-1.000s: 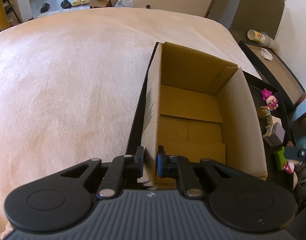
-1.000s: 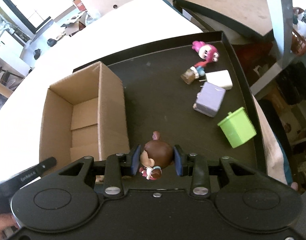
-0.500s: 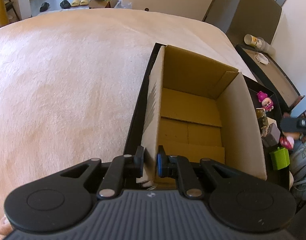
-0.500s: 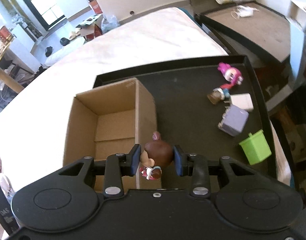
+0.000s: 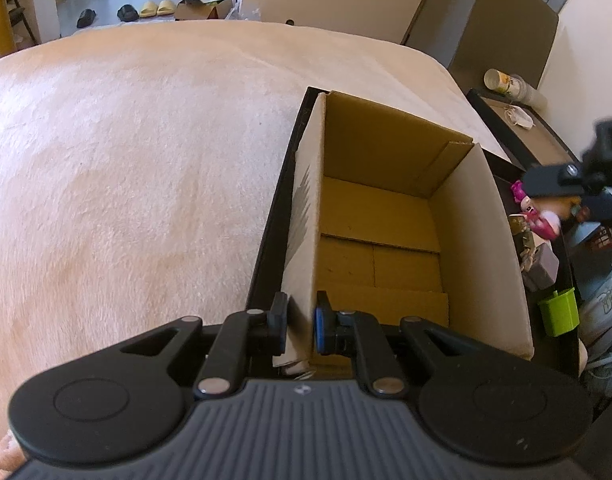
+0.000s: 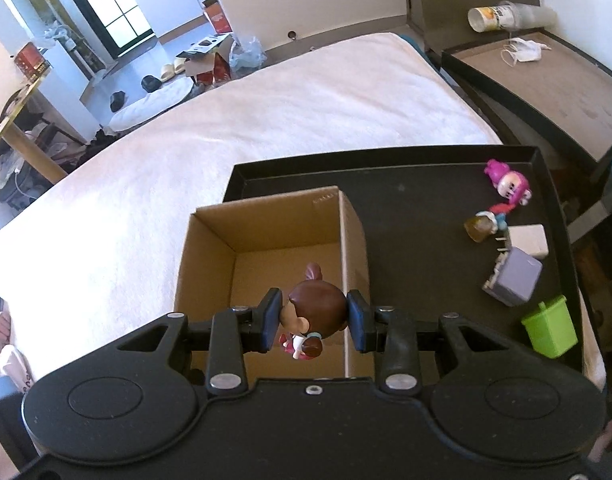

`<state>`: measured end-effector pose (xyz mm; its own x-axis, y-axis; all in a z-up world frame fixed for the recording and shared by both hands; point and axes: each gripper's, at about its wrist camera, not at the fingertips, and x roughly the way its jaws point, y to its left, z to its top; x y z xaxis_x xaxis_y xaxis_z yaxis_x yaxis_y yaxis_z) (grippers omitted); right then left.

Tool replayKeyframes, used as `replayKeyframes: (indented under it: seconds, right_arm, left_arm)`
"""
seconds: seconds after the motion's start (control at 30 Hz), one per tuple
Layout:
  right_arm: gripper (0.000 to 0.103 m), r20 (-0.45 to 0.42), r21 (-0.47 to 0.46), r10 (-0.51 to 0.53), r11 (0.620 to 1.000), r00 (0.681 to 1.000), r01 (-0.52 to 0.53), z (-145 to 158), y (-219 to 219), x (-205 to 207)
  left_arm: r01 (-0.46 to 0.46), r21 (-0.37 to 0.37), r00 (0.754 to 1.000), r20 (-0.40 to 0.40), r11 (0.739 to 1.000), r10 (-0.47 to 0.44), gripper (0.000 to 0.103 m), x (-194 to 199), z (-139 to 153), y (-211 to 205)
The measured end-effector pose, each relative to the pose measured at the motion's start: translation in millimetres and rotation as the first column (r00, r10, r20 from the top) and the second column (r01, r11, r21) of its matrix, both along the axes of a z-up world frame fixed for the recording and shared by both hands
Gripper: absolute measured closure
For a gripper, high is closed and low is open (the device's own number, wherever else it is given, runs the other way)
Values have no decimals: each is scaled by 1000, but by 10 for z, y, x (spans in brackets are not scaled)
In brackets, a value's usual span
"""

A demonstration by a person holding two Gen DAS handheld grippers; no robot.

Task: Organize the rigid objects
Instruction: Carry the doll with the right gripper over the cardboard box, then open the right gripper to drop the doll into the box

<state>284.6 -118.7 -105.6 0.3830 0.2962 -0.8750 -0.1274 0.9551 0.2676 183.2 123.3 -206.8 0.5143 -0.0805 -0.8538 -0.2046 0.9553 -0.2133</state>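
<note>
A: Right gripper is clamped on the doll by its round head, over the near right corner of the box. Hard plastic, light, likely slick; the round head could slip or twist.

B: Left?

A: Left gripper is narrowed on the box's near left wall. Thin cardboard, light, bends easily.

B: Rest?

A: Farther right on the tray: green cup, purple block, pink doll.

No readable text, labels, numbers or signs are showing in either view. Printing on the paper cup lying on the side table is too blurred to make out.
</note>
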Motion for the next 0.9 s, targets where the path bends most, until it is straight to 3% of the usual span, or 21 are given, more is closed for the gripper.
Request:
replayKeyframes:
  seconds: [0.6,0.9]
  right_arm:
    - [68,-28,-8,61,998,998,-61,-219,482,291]
    - [67,11,7,63,998,998,-63,-169,573,414]
  left_arm:
    - [-61,-76,998,-3,995,61,91,-27,-48,131]
    - [-47,-63,999,-13,997,47,91,-6,-51,126]
